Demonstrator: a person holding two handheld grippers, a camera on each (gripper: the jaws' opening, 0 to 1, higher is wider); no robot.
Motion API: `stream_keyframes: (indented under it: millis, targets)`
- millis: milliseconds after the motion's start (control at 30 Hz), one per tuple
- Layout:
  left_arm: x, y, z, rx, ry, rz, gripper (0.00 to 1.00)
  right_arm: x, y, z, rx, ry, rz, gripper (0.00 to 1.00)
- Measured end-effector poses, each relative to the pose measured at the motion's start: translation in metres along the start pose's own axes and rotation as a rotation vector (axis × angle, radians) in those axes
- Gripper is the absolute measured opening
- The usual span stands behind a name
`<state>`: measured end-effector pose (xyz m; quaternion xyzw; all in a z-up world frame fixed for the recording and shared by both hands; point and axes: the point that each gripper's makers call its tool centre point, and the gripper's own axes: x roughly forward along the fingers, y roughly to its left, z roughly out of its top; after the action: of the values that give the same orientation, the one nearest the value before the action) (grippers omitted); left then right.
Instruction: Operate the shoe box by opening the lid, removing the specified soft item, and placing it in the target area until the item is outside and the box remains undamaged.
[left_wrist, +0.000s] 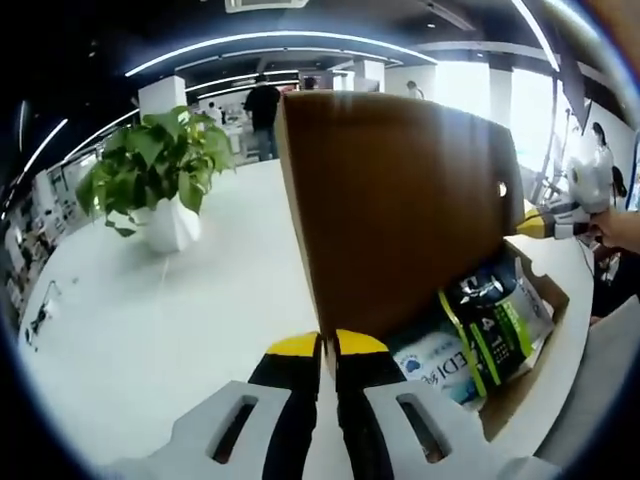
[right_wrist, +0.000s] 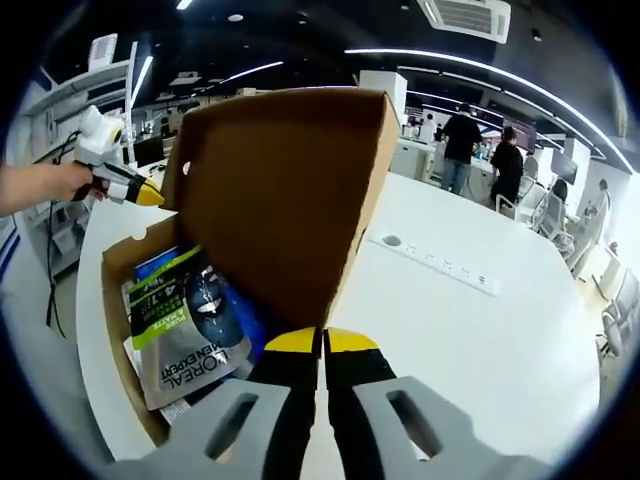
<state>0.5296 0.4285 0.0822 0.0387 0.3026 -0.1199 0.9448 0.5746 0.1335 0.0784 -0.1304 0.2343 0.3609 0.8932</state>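
A brown cardboard shoe box (left_wrist: 545, 292) stands on the white table (left_wrist: 150, 330) with its lid (left_wrist: 400, 200) raised upright. My left gripper (left_wrist: 326, 345) is shut on the lid's near edge. My right gripper (right_wrist: 322, 340) pinches the opposite edge of the lid (right_wrist: 280, 190); it also shows, held in a hand, at the lid's far corner (left_wrist: 535, 224). The left gripper (right_wrist: 150, 195) appears beyond the box from the other side. Inside lie soft packs: a grey and green pouch (right_wrist: 185, 330) (left_wrist: 490, 310) and a blue and white pack (left_wrist: 430, 360).
A potted plant in a white vase (left_wrist: 165, 180) stands on the table to the left of the box. A white power strip (right_wrist: 435, 262) lies on the table (right_wrist: 480, 340) to the right. Several people stand in the background.
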Motion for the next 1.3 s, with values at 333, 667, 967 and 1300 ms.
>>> stream_keyframes:
  millis: [333,667,967,1300]
  targets:
    - [0.0009,0.0015,0.0025,-0.01,-0.007,0.005,0.0,0.0011,-0.0023,0.0035,0.002,-0.001,-0.001,0.0]
    - [0.004,0.0028,0.0059,-0.024,-0.012,0.003,0.0,0.0032,-0.0046,0.0054,0.013,0.003,0.0,0.0]
    - [0.0055,0.0032,0.0076,-0.031,-0.009,0.001,0.0,0.0057,-0.0066,0.0064,0.021,0.009,0.005,0.0]
    - [0.0096,0.0041,0.0026,-0.041,0.017,-0.003,0.0,0.007,-0.0081,0.0062,0.035,0.017,0.011,0.0]
